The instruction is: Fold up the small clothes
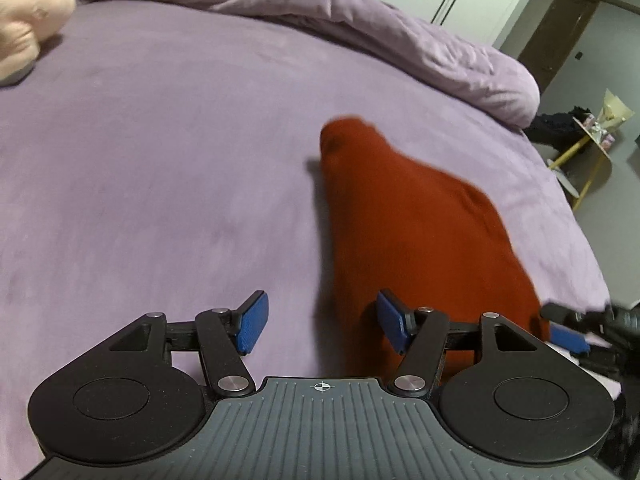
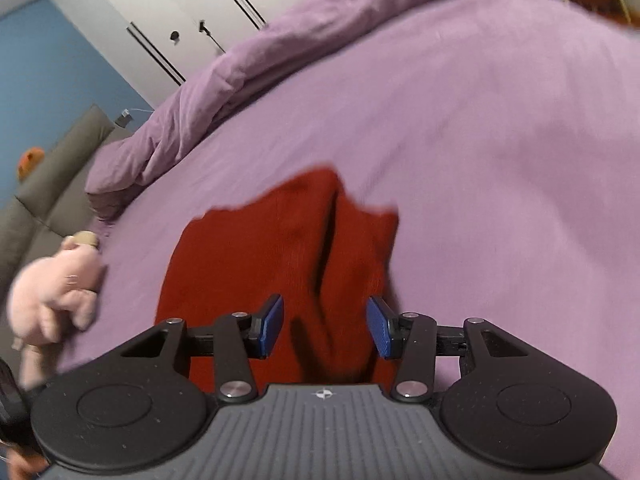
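A dark red garment (image 1: 416,232) lies on the purple bed sheet (image 1: 160,168), blurred by motion. My left gripper (image 1: 320,326) is open and empty just above the sheet, with the garment's left edge under its right finger. The right gripper (image 1: 568,328) shows at the far right edge of the left wrist view, beside the garment. In the right wrist view the garment (image 2: 280,248) lies bunched with a deep fold down its middle. My right gripper (image 2: 325,328) is open, its jaws standing apart over the garment's near part, holding nothing.
A pink plush toy (image 1: 28,32) lies at the far left of the bed, also in the right wrist view (image 2: 56,296). A rumpled purple duvet (image 1: 360,20) runs along the far side. A small yellow-legged side table (image 1: 592,148) stands beyond the bed's right edge.
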`<state>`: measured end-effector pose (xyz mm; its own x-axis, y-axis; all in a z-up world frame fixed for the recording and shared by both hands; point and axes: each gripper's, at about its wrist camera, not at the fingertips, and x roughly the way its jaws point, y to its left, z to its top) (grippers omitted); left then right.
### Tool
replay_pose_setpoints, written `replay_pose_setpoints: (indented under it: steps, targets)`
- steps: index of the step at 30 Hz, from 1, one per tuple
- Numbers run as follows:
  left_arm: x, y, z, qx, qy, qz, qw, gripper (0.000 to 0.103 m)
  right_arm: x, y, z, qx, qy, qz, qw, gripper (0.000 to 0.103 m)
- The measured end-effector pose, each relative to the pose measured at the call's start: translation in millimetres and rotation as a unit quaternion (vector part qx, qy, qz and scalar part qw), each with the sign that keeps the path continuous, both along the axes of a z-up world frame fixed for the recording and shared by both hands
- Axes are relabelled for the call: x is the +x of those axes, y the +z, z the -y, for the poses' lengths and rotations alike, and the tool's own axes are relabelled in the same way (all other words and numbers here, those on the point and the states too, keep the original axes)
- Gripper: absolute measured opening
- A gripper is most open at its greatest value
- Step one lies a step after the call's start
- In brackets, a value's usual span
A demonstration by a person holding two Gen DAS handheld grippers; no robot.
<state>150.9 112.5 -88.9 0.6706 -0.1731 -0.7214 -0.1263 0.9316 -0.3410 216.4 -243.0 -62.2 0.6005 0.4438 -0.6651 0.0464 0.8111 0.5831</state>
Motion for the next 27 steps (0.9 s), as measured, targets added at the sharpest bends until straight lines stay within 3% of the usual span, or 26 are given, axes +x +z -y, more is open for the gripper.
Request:
replay_pose_setpoints:
  steps: [6, 12, 14, 16, 19, 20, 21, 22, 23, 24, 25, 27]
  targets:
    - [-26.6, 0.5, 17.5, 0.03, -0.011, 0.022, 0.9993, 0.066, -9.0, -6.3, -13.2, 0.025, -0.006, -0.022, 0.999, 0.047]
    - [-19.7, -14.8, 44.4, 0.053, -0.037, -0.005, 0.9979, 0.065, -19.2, -14.2, -19.5, 0.04, 0.004, -0.032, 0.999, 0.046]
    - [-13.1, -18.5, 51.1, 0.068, -0.027, -0.015, 0.9972, 0.064, -18.5, -17.4, -23.6, 0.043, -0.008, -0.016, 0.999, 0.038]
    - [-7.9, -17.4, 51.9, 0.067, -0.015, -0.014, 0.9975, 0.064, -18.7, -18.7, -28.7, 0.027, -0.025, -0.002, 0.999, 0.021]
    - [-6.5, -12.1, 50.9, 0.078, 0.001, -0.007, 0.9969, 0.064, -23.1, -17.6, -35.3, 0.022, -0.021, 0.011, 0.999, 0.011]
    - [-7.3, -10.2, 50.4, 0.083, 0.004, -0.005, 0.9965, 0.064, -24.4, -20.6, -29.2, 0.07, -0.026, 0.008, 0.997, 0.009]
    - [-8.0, -9.0, 49.8, 0.088, 0.007, -0.006, 0.996, 0.065, -25.1, -28.9, -18.6, 0.154, -0.034, -0.005, 0.988, 0.007]
    - [-8.6, -8.2, 47.7, 0.094, 0.012, -0.007, 0.9955, 0.066, -26.7, -41.5, -6.3, 0.246, -0.056, -0.021, 0.967, 0.007]
    - [-9.2, -8.4, 44.8, 0.096, 0.015, -0.008, 0.9952, 0.068, -28.7, -51.1, 2.1, 0.293, -0.076, -0.031, 0.953, 0.007]
    - [-8.5, -9.9, 41.1, 0.09, 0.014, -0.011, 0.9957, 0.069, -30.0, -58.2, 8.0, 0.303, -0.091, -0.041, 0.948, 0.007]
    - [-8.5, -11.2, 37.1, 0.077, 0.014, -0.018, 0.9968, 0.069, -29.8, -61.4, 10.9, 0.28, -0.099, -0.051, 0.953, 0.007]
    - [-8.5, -14.8, 31.6, 0.059, 0.017, -0.03, 0.9977, 0.069, -27.6, -64.8, 8.1, 0.189, -0.092, -0.071, 0.975, 0.007]
